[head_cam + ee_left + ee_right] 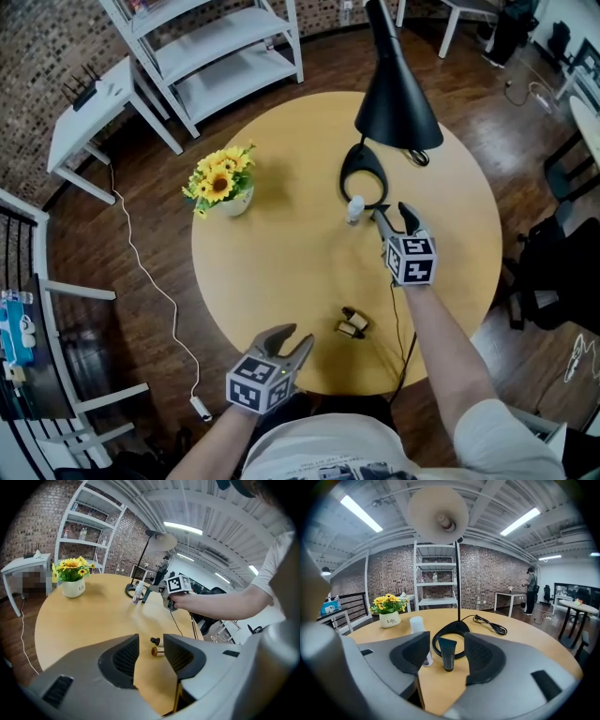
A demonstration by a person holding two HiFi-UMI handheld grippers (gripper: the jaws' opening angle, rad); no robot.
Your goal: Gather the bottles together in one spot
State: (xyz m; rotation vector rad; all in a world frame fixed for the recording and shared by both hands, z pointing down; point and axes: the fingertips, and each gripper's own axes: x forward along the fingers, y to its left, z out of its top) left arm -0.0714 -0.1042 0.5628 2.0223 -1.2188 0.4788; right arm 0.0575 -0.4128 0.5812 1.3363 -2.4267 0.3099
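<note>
A dark tube (446, 653) stands cap-down on the round table (281, 253), between the jaws of my right gripper (396, 217); both pads stand clear of it. A white-capped bottle (416, 624) stands just left of the tube, partly hidden behind the left jaw, and it also shows as the white bottle (354, 208) beside the lamp base. Two small brown bottles (352, 323) lie together near the table's front edge. My left gripper (300, 334) hovers open at that edge, with those small bottles (157, 647) just beyond its empty jaws.
A black desk lamp (394, 98) with a ring base (457, 632) and a cable (490, 623) stands behind the tube. A sunflower pot (225, 183) sits at the table's left. White shelves (216, 47) and a side table (89, 117) stand beyond.
</note>
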